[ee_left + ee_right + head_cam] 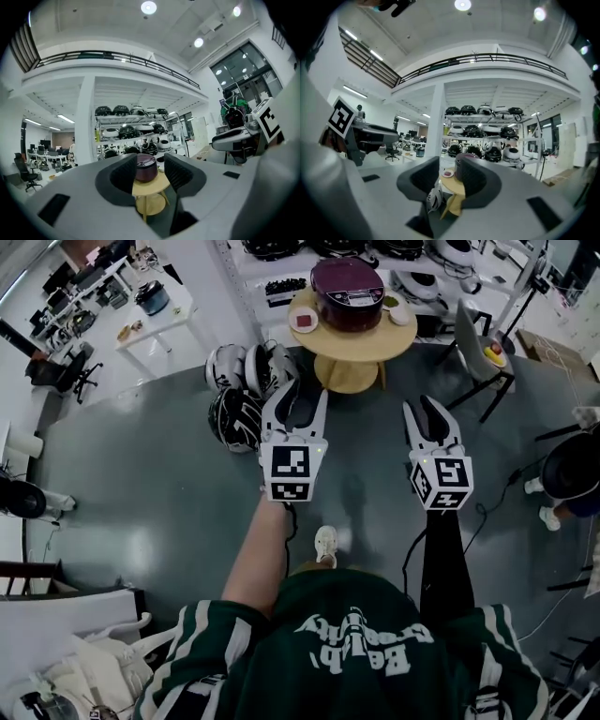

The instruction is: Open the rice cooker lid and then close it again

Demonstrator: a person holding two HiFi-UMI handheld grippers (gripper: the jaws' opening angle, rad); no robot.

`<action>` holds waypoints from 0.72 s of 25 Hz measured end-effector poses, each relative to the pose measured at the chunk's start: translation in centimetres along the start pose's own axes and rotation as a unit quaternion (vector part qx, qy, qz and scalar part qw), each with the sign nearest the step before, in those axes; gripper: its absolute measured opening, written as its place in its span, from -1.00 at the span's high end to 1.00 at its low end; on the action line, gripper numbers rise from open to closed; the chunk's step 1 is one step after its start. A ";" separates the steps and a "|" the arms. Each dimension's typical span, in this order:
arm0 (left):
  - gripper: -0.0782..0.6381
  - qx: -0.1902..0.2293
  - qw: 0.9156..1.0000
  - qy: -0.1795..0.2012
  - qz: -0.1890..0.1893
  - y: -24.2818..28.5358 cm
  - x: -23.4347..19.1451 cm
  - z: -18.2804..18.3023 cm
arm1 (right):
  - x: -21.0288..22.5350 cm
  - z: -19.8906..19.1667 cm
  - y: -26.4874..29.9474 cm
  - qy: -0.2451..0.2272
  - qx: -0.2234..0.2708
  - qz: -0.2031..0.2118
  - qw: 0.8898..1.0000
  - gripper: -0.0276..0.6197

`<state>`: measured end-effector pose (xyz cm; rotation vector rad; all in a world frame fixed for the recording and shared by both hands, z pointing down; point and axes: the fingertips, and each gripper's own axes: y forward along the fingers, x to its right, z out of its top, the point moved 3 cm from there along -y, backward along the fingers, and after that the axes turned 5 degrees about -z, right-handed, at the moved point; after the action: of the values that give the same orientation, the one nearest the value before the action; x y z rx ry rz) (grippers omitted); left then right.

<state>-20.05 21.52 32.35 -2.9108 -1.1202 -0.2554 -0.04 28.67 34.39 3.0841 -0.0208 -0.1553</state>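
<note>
A grey floor [141,484] ran to a round wooden table [352,347] at the far side, in front of shelves [131,131] of cookers. On the table sat the maroon rice cooker [347,292], lid down. The left gripper [298,392] and right gripper [427,409] were held level side by side, well short of the table, their jaws partly apart and empty.

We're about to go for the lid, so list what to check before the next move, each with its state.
1. Rice cooker closed: ok.
2. Left gripper open, nothing between its jaws: ok.
3. Right gripper open, nothing between its jaws: ok.
4. Grippers within reach of the cooker: not ok, both are well short of the table.
5. Floor ahead free: not ok, helmets lie by the table's foot.
6. Where the cooker's latch sits: cannot tell.
</note>
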 end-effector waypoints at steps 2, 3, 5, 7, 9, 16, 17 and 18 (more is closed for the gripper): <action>0.24 0.008 1.000 -0.006 -0.012 1.2 -1.6 0.0 | -0.7 0.3 2.0 0.001 0.002 0.001 1.000 0.35; 0.21 0.010 1.000 -0.009 -0.019 1.9 -2.3 0.0 | -1.0 0.5 2.9 0.001 0.003 0.001 1.000 0.30; 0.14 0.012 0.999 -0.012 -0.029 3.0 -3.6 0.0 | -1.4 0.8 4.6 0.003 0.005 -0.001 1.000 0.17; 0.09 0.012 0.999 -0.013 -0.037 3.9 -4.8 -0.1 | -1.7 0.9 6.0 0.005 0.002 -0.002 1.000 0.10; 0.04 0.009 0.999 -0.017 -0.047 4.7 -5.3 -0.3 | -1.7 1.1 7.0 0.003 -0.001 -0.005 1.000 0.05; -0.08 0.021 0.995 -0.053 -0.083 8.1 -6.3 -0.1 | -1.1 2.0 9.8 0.009 0.006 0.004 1.000 -0.01; -0.08 0.022 0.995 -0.055 -0.084 8.6 -6.5 0.0 | -0.9 2.0 10.2 0.012 0.006 0.006 1.000 -0.01; -0.08 0.023 0.995 -0.057 -0.084 9.2 -6.6 0.0 | -0.6 2.1 10.6 0.018 0.007 0.008 1.000 -0.01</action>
<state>-18.74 10.30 31.79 -2.8245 -1.3717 -0.0654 -0.94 17.95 32.97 3.0989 -0.0467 -0.0990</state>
